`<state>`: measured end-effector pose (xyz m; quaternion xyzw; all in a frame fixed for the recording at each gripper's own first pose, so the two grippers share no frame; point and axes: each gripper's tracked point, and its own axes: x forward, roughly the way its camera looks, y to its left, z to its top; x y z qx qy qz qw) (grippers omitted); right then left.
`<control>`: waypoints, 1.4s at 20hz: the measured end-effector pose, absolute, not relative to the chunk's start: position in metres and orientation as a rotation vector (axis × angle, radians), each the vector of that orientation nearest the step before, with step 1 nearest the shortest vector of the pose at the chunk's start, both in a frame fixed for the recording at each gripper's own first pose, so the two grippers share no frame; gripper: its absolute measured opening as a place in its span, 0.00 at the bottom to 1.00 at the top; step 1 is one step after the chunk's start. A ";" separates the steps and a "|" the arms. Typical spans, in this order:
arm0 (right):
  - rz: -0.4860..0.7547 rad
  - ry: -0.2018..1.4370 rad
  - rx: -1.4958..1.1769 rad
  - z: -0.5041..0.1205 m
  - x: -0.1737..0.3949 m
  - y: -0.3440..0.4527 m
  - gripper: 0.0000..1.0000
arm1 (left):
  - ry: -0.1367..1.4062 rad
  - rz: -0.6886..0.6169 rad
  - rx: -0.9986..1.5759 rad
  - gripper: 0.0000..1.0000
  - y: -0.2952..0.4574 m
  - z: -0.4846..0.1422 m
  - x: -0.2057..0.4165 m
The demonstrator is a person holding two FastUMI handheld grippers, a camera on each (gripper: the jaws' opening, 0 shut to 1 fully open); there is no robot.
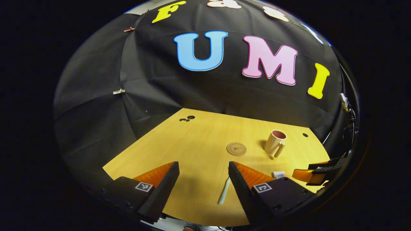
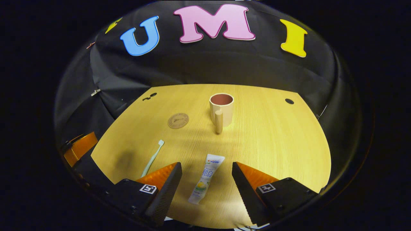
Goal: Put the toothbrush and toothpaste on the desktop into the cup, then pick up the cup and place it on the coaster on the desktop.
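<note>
A beige cup (image 2: 222,109) with a dark red inside and a handle stands upright on the wooden desktop (image 2: 273,141); it is also in the left gripper view (image 1: 275,142). A round brown coaster (image 2: 178,120) lies to its left (image 1: 236,149). The white toothpaste tube (image 2: 205,183) lies flat between the fingers of my right gripper (image 2: 207,175), which is open above it. A pale green toothbrush (image 2: 153,157) lies left of the tube; in the left gripper view the toothbrush (image 1: 224,192) rests near the right finger of my open left gripper (image 1: 203,171). The tube's end (image 1: 278,174) peeks out there.
The desktop has small dark holes at the far left (image 2: 151,96) and far right (image 2: 289,101). Black cloth walls close in the table's back and sides. The other gripper shows at the right edge of the left gripper view (image 1: 316,173) and at the left edge of the right gripper view (image 2: 78,147).
</note>
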<state>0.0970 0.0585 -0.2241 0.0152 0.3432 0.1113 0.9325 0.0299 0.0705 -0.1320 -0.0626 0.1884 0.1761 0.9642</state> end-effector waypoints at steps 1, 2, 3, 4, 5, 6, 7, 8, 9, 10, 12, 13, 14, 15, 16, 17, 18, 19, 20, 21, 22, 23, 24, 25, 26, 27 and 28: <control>0.224 0.724 0.024 -0.232 0.098 0.057 0.97 | 0.394 0.366 -0.123 0.98 0.072 -0.135 0.029; 0.221 0.747 0.015 -0.241 0.097 0.056 0.97 | 0.406 0.372 -0.119 0.98 0.072 -0.138 0.028; 0.220 0.776 0.009 -0.250 0.095 0.054 0.97 | 0.415 0.379 -0.116 0.98 0.072 -0.141 0.027; 0.218 0.807 0.010 -0.262 0.095 0.055 0.97 | 0.425 0.386 -0.114 0.98 0.072 -0.144 0.025; 0.213 0.831 0.010 -0.271 0.097 0.055 0.97 | 0.435 0.389 -0.113 0.98 0.071 -0.147 0.025; 0.209 0.855 0.008 -0.280 0.098 0.055 0.97 | 0.445 0.391 -0.112 0.98 0.069 -0.149 0.024; 0.205 0.878 0.000 -0.287 0.098 0.054 0.97 | 0.452 0.394 -0.109 0.98 0.068 -0.150 0.022; 0.202 0.891 -0.007 -0.293 0.100 0.055 0.97 | 0.456 0.395 -0.105 0.98 0.067 -0.150 0.021; 0.202 0.901 -0.015 -0.297 0.103 0.056 0.97 | 0.457 0.396 -0.100 0.98 0.066 -0.150 0.020; 0.202 0.908 -0.021 -0.301 0.105 0.057 0.97 | 0.460 0.396 -0.095 0.98 0.064 -0.151 0.020; 0.200 0.929 -0.034 -0.311 0.108 0.061 0.97 | 0.476 0.398 -0.091 0.98 0.063 -0.154 0.019; 0.199 0.943 -0.041 -0.315 0.109 0.063 0.97 | 0.486 0.398 -0.093 0.98 0.062 -0.156 0.019; 0.198 0.956 -0.041 -0.318 0.110 0.063 0.97 | 0.494 0.399 -0.092 0.98 0.061 -0.159 0.017; 0.196 0.965 -0.045 -0.321 0.109 0.064 0.97 | 0.501 0.399 -0.089 0.98 0.061 -0.160 0.018; 0.191 0.975 -0.052 -0.326 0.109 0.063 0.97 | 0.509 0.398 -0.086 0.97 0.060 -0.162 0.015; 0.183 0.988 -0.063 -0.331 0.109 0.063 0.97 | 0.517 0.396 -0.083 0.97 0.059 -0.163 0.015; 0.169 1.013 -0.073 -0.338 0.106 0.061 0.97 | 0.525 0.394 -0.082 0.96 0.059 -0.165 0.013; 0.166 0.982 -0.080 -0.334 0.111 0.061 0.97 | 0.533 0.393 -0.079 0.96 0.059 -0.166 0.012; 0.172 0.987 -0.078 -0.337 0.112 0.065 0.98 | 0.536 0.393 -0.073 0.96 0.059 -0.168 0.009; 0.169 0.993 -0.088 -0.337 0.109 0.066 0.97 | 0.541 0.394 -0.070 0.96 0.060 -0.168 0.008; 0.165 0.995 -0.086 -0.340 0.111 0.066 0.98 | 0.547 0.392 -0.073 0.96 0.059 -0.170 0.007; 0.161 0.998 -0.082 -0.338 0.109 0.067 0.98 | 0.553 0.389 -0.080 0.96 0.058 -0.171 0.007; 0.156 1.007 -0.079 -0.340 0.108 0.068 0.97 | 0.554 0.385 -0.086 0.96 0.057 -0.172 0.006; 0.148 1.003 -0.072 -0.338 0.108 0.070 0.84 | 0.552 0.381 -0.089 0.96 0.057 -0.172 0.006; 0.141 1.016 -0.072 -0.339 0.105 0.071 0.73 | 0.549 0.376 -0.088 0.96 0.056 -0.172 0.006; 0.141 1.017 -0.067 -0.339 0.106 0.074 0.64 | 0.545 0.369 -0.086 0.96 0.055 -0.171 0.007; 0.137 1.019 -0.064 -0.340 0.105 0.075 0.64 | 0.540 0.361 -0.084 0.96 0.056 -0.171 0.007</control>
